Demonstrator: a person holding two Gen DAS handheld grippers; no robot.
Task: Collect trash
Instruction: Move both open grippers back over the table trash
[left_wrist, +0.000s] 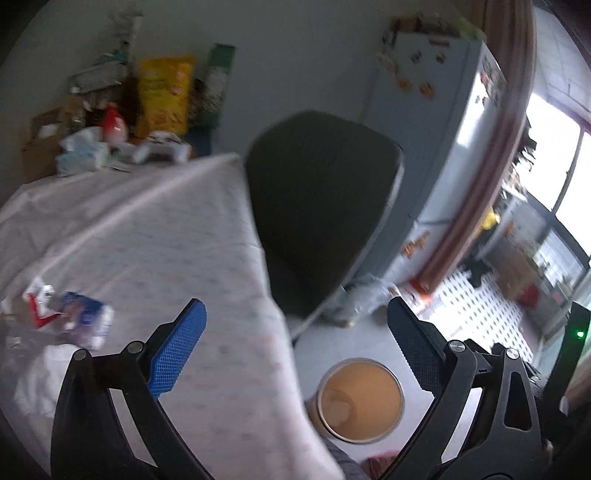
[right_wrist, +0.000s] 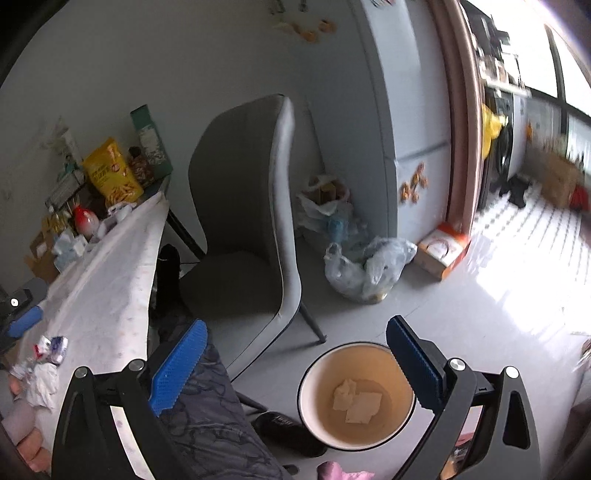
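Crumpled wrappers (left_wrist: 70, 317), red, white and blue, lie on the white tablecloth (left_wrist: 166, 240) at the left, with white tissue beside them. In the right wrist view the same wrappers (right_wrist: 50, 349) sit at the near left table end. A round bin (right_wrist: 356, 395) stands on the floor and holds white paper scraps (right_wrist: 356, 404). The left wrist view shows the bin (left_wrist: 360, 398) past the table's edge. My left gripper (left_wrist: 295, 350) is open above the table corner, nothing between its blue pads. Open too, my right gripper (right_wrist: 295, 365) hangs above the bin and holds nothing.
A grey chair (right_wrist: 243, 229) stands between table and fridge (right_wrist: 402, 110). Filled plastic bags (right_wrist: 369, 266) and an orange-white box (right_wrist: 443, 251) lie on the floor by the fridge. Snack bags and bottles (left_wrist: 162, 96) crowd the table's far end. A black slipper (right_wrist: 288, 432) lies beside the bin.
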